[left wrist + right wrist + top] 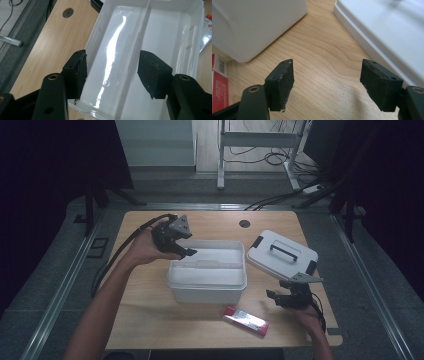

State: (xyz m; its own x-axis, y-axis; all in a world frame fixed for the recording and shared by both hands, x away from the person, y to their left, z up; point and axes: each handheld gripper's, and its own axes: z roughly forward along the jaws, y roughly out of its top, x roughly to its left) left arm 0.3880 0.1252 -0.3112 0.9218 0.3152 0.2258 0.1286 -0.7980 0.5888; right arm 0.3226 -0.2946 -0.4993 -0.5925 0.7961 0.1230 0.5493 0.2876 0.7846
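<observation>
While left gripper (181,251) gapes above white bin (207,292), right gripper (278,296) wide, beside lid (281,254).

We cannot read any words or numbers here. The flat red and silver packet (245,319) on the wooden surface (150,315) has print on it, but it is too small and blurry for us. In the right gripper view we see a barcode on the packet's (219,85) white edge, and its numbers are too tiny to read.
</observation>
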